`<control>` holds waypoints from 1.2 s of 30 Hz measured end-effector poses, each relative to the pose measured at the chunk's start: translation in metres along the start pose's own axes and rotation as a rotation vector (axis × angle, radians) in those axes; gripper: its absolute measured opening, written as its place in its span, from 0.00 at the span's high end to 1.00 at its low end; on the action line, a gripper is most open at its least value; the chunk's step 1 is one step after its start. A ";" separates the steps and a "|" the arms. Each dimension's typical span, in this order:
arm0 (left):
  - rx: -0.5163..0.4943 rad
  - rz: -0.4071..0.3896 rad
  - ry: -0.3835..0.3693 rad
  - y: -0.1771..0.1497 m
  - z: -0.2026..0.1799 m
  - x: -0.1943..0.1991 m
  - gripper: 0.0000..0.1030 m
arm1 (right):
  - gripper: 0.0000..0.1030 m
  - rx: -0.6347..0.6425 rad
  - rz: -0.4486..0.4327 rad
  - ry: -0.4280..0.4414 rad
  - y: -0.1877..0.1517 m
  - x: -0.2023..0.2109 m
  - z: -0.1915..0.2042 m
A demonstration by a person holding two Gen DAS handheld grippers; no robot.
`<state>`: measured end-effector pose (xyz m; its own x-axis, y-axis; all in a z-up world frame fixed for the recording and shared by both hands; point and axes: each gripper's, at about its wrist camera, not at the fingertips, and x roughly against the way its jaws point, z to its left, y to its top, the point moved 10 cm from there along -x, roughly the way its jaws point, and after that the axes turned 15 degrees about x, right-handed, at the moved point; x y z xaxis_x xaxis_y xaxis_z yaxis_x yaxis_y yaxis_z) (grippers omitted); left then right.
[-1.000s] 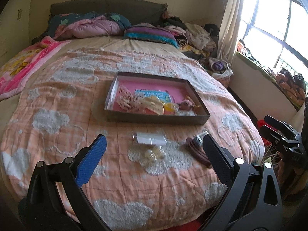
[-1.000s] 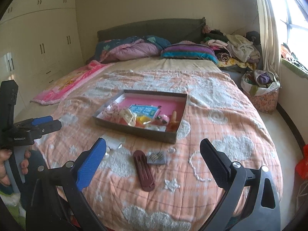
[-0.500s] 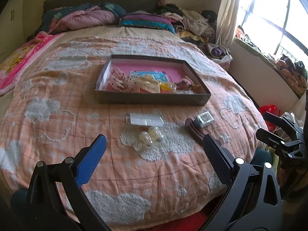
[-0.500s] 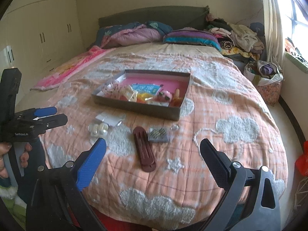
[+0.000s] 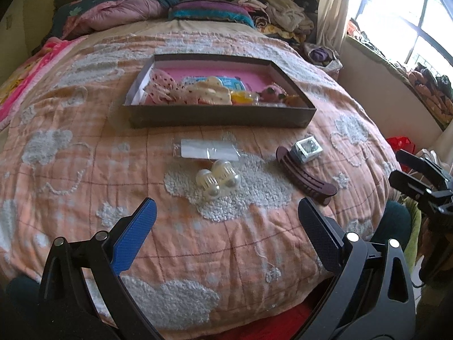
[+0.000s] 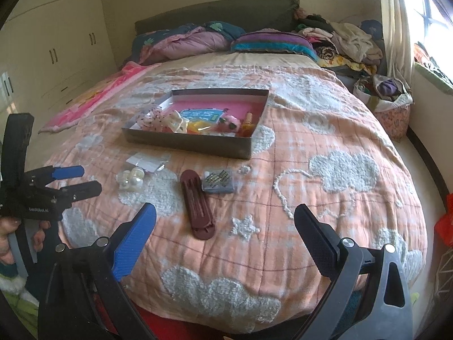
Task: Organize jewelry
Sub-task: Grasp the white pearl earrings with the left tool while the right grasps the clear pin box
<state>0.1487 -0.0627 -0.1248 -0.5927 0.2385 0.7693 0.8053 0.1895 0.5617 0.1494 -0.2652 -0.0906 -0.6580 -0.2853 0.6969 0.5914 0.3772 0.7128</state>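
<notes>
Maroon clip (image 6: 197, 204) ahead of right tool (image 6: 225, 223)

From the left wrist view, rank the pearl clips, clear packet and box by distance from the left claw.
From the left claw:
1. Pearl clips, on the blanket just ahead.
2. Clear packet, right behind the clips.
3. Box, farthest, mid-bed.

- We find the tray (image 5: 220, 117) on the bed (image 5: 85, 170), pillows (image 5: 209, 11) behind it.
- Before the tray: packet (image 5: 208, 148), pearl pieces (image 5: 218, 177), hair clip (image 5: 304, 175) to their right.
- The small box (image 5: 308, 148) touches the hair clip.
</notes>
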 end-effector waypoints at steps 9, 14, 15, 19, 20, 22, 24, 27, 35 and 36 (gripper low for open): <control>0.008 0.022 0.010 -0.004 0.004 -0.029 0.09 | 0.06 -0.025 0.040 0.005 -0.008 -0.020 -0.007; 0.009 0.012 0.001 0.004 0.005 -0.043 0.09 | 0.06 -0.015 0.054 -0.003 -0.005 -0.033 -0.008; 0.008 0.007 0.001 0.006 0.005 -0.045 0.09 | 0.06 -0.014 0.057 -0.007 -0.005 -0.036 -0.008; 0.018 0.013 0.002 0.009 0.009 -0.058 0.22 | 0.06 -0.008 0.074 0.002 -0.002 -0.056 -0.009; 0.018 0.016 -0.001 0.010 0.009 -0.061 0.25 | 0.06 -0.007 0.081 0.004 -0.002 -0.060 -0.008; 0.014 0.024 0.000 0.009 0.010 -0.066 0.37 | 0.06 -0.004 0.098 0.023 -0.002 -0.073 -0.005; 0.013 0.040 -0.010 0.006 0.009 -0.071 0.50 | 0.06 -0.001 0.112 0.027 0.000 -0.083 -0.003; -0.001 0.043 -0.009 0.004 0.010 -0.074 0.60 | 0.06 0.005 0.118 0.037 0.006 -0.097 0.001; -0.002 0.041 -0.038 0.004 0.011 -0.069 0.61 | 0.21 0.006 0.155 0.058 0.013 -0.130 0.007; 0.000 0.040 -0.040 0.005 0.012 -0.068 0.61 | 0.26 0.000 0.160 0.061 0.012 -0.134 0.007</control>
<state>0.1926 -0.0666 -0.1779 -0.5604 0.2834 0.7782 0.8281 0.1787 0.5313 0.2412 -0.2163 -0.1756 -0.5260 -0.2751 0.8048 0.6863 0.4215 0.5927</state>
